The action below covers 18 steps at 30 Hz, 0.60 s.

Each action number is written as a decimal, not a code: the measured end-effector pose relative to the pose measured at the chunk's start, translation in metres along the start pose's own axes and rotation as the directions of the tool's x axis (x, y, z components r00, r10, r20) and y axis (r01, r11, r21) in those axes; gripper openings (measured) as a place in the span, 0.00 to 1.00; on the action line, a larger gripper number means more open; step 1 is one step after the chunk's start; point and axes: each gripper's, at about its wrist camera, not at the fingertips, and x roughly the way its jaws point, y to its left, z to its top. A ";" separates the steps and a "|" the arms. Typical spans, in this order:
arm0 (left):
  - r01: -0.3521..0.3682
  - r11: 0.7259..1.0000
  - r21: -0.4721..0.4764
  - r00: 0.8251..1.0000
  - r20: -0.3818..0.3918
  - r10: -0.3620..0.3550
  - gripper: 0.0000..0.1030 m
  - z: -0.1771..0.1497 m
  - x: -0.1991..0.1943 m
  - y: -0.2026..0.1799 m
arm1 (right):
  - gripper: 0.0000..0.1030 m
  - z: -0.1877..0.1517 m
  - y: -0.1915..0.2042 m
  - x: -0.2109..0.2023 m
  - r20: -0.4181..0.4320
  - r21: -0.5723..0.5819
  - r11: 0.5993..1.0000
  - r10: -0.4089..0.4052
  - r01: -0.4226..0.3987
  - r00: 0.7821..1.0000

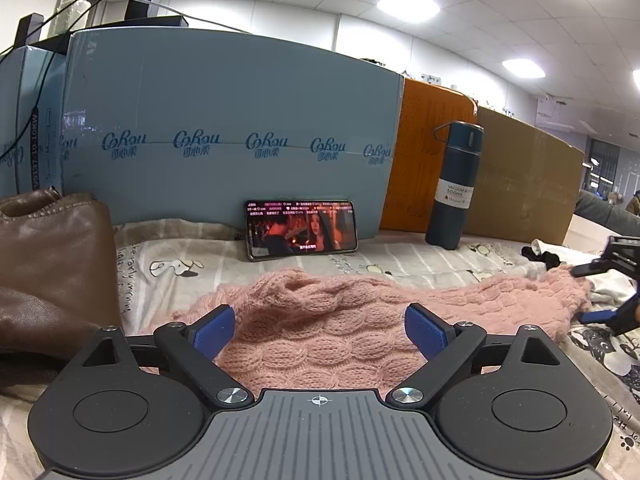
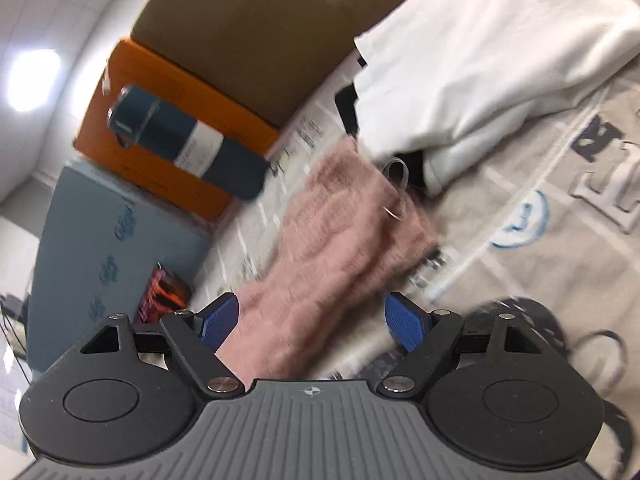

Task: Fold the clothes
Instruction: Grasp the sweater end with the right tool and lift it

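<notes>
With both grippers, left gripper (image 1: 320, 322) and right gripper (image 2: 312, 320), gaping wide and empty over the pink knit sweater (image 1: 340, 320), pinch its near hem evenly before lifting.

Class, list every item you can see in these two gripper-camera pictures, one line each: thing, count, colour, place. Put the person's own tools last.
knitted garment: one, pink, spread on the bedsheet in front of both grippers
bedsheet: one, beige with cartoon prints, covering the surface
white garment: one, white, crumpled beyond the knit's far end
leather bag: one, brown, at the left
phone: one, dark with lit screen, leaning on the blue box
blue box: one, pale blue, behind
orange box: one, orange, beside the blue box
cardboard box: one, brown, at the right
flask: one, dark teal, upright before the orange box
left gripper: black with blue pads, open
right gripper: the same, open
</notes>
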 end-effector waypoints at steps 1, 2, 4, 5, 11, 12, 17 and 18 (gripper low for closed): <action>0.001 1.000 -0.001 1.000 -0.002 -0.001 0.91 0.000 0.000 0.000 | 0.78 -0.001 0.001 0.005 0.015 0.006 1.000 0.001 -0.001 1.000; 0.001 1.000 -0.001 1.000 -0.002 -0.001 0.91 0.000 0.001 0.000 | 0.77 -0.002 0.002 0.008 0.046 0.007 1.000 0.000 -0.001 0.999; 0.003 1.000 -0.002 1.000 -0.002 -0.003 0.91 -0.001 0.001 0.001 | 0.77 -0.005 0.007 0.015 0.102 -0.024 1.000 -0.016 0.019 0.995; 0.004 1.000 -0.002 1.000 -0.001 -0.004 0.91 -0.001 0.001 0.001 | 0.76 -0.007 0.011 0.019 0.130 -0.053 0.998 -0.029 0.036 0.991; -0.001 1.000 -0.012 1.000 0.001 0.001 0.91 -0.002 0.003 0.004 | 0.21 -0.028 0.028 0.033 0.260 -0.261 0.946 -0.120 0.190 0.958; -0.004 1.000 -0.015 1.000 0.002 0.004 0.91 -0.002 0.003 0.005 | 0.18 -0.031 0.033 0.030 0.285 -0.295 0.934 -0.117 0.203 0.951; -0.010 1.000 -0.028 1.000 0.015 0.011 0.91 -0.002 0.001 0.007 | 0.14 -0.045 0.054 0.001 0.391 -0.421 0.883 -0.029 0.207 0.920; -0.010 1.000 -0.029 1.000 0.016 0.011 0.91 -0.002 0.001 0.008 | 0.14 -0.045 0.055 -0.007 0.415 -0.430 0.877 -0.017 0.213 0.910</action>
